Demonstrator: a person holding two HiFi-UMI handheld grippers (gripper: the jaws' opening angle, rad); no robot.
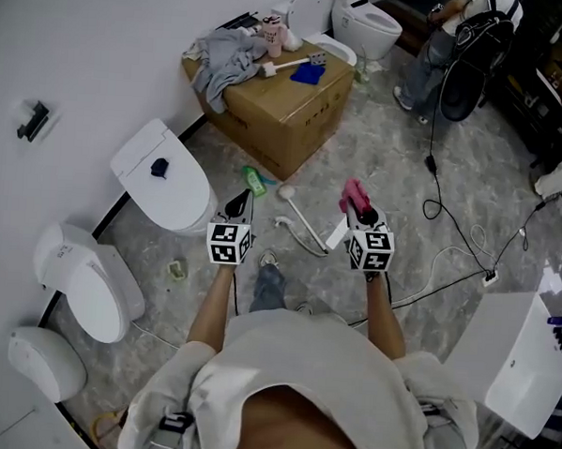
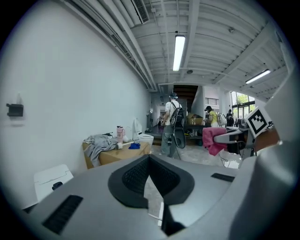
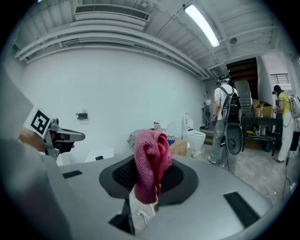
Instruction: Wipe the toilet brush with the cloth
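Firmly between right gripper (image 1: 354,204) jaws, pink cloth (image 3: 149,159); left gripper (image 2: 149,160) jaws together, empty

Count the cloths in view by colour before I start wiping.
1 pink cloth, clamped in the right gripper.
1 grey cloth, draped on the cardboard box.
1 blue cloth, on top of the same box.
Total: 3 cloths.
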